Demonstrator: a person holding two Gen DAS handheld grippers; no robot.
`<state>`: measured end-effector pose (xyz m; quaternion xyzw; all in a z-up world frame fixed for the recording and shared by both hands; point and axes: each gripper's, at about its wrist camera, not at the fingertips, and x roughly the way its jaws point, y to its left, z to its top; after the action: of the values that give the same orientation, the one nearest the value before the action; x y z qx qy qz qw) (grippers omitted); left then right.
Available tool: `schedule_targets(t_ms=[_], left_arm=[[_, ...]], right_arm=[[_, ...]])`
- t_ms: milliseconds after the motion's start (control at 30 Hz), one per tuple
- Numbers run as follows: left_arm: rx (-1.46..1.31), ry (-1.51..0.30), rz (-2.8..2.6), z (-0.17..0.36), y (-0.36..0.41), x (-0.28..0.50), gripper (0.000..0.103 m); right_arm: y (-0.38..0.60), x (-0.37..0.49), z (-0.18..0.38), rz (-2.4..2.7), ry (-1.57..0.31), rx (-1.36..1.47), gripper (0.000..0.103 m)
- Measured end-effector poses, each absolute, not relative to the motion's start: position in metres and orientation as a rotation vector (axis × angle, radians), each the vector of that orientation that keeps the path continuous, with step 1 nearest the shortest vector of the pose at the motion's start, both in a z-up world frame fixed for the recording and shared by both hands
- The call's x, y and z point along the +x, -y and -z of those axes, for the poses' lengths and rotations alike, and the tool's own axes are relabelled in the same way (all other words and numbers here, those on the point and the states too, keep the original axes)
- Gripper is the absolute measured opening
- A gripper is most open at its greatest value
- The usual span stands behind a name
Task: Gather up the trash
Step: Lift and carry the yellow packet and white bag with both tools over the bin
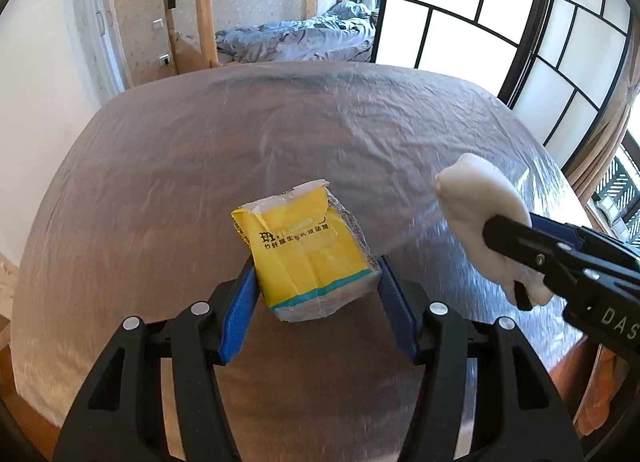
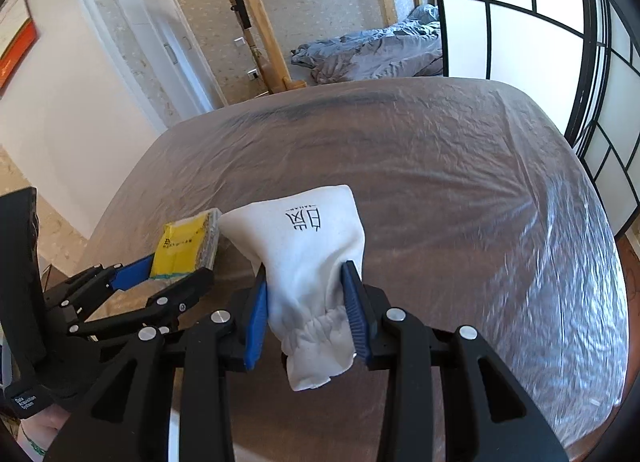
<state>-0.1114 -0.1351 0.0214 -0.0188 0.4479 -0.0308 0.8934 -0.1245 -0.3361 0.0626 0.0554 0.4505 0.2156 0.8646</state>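
My left gripper is shut on a yellow tissue pack, its blue pads pressing both sides, held above the table. From the right wrist view the same pack and left gripper show at the left. My right gripper is shut on a white cloth pouch with black printed characters, its gathered end hanging below the pads. In the left wrist view that pouch and the right gripper come in from the right.
A round table covered in crinkled clear plastic fills the middle of both views. Behind it stand a wooden bunk bed frame with grey bedding, a white wall at left and black-framed panels at right.
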Motion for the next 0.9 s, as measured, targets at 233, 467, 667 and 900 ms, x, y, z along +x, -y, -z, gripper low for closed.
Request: schedule_targets(t_ms=[233, 467, 667, 900], left_arm=[[-0.060, -0.924, 0.042, -0.024, 0.131, -0.149, 0.059], [-0.065, -0.903, 0.091, -0.029, 0.124, -0.197, 0.059], [-0.043, -0.897, 0.162, -0.032, 0.117, -0.242, 0.059], [-0.025, -0.921, 0.190, -0.029, 0.114, -0.284, 0.059]], right_arm=[[0.338, -0.159, -0.061, -0.473, -0.953, 0.107, 0.035], [0.335, -0.212, -0.070, -0.443, -0.923, 0.140, 0.035], [0.325, -0.275, -0.073, -0.410, -0.920, 0.150, 0.035], [0.323, -0.332, -0.068, -0.375, -0.955, 0.150, 0.035]])
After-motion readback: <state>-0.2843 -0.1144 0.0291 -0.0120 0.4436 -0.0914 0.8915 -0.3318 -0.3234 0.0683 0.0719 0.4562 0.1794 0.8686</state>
